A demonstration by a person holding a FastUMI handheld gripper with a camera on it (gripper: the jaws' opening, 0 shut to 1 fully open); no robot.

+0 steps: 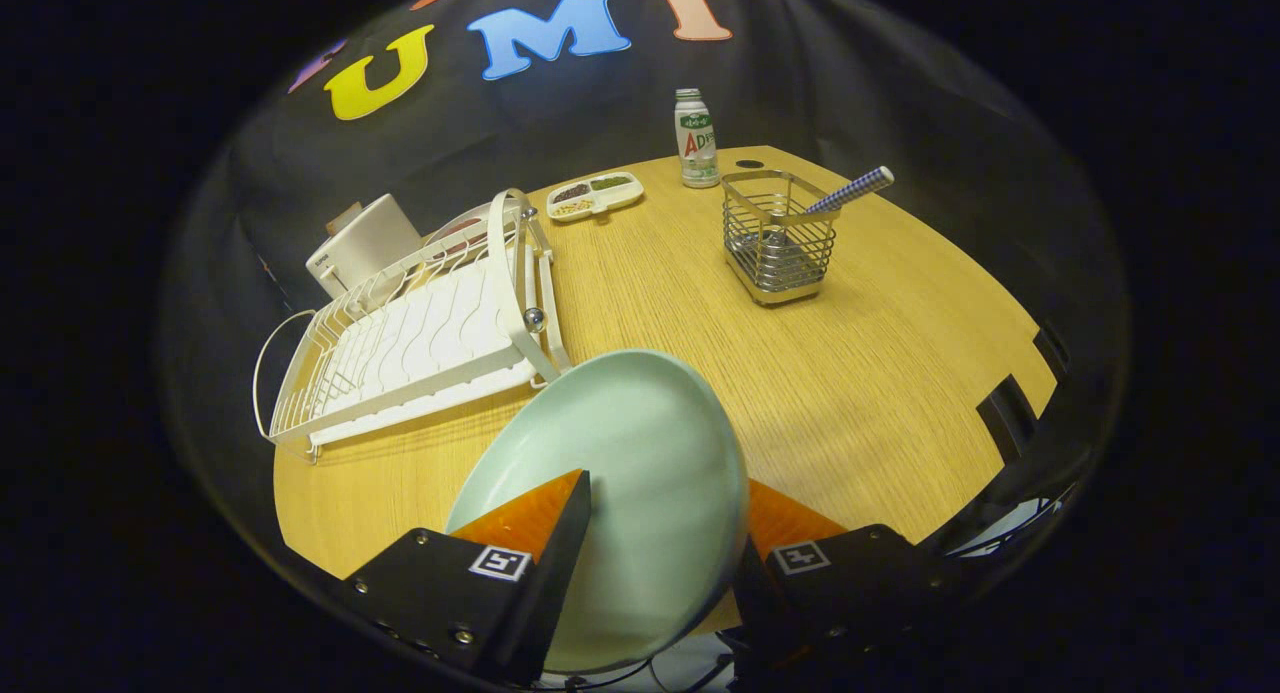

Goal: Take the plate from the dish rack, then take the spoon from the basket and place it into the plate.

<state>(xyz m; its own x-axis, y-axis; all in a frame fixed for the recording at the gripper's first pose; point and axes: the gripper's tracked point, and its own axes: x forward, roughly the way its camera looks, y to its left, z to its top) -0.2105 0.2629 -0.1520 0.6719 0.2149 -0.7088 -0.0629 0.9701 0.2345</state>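
A pale green plate stands tilted on edge between my fingers, lifted above the wooden table. My gripper is shut on the plate, one finger on its face and one behind it. The white dish rack lies beyond the fingers to the left, with no dishes in its slots. Farther off to the right stands a wire basket. A spoon with a blue checked handle leans out of it toward the right.
A white box-shaped appliance sits behind the rack. A small divided tray with bits of food and a bottle stand near the table's far edge. The table's edge curves round on the right.
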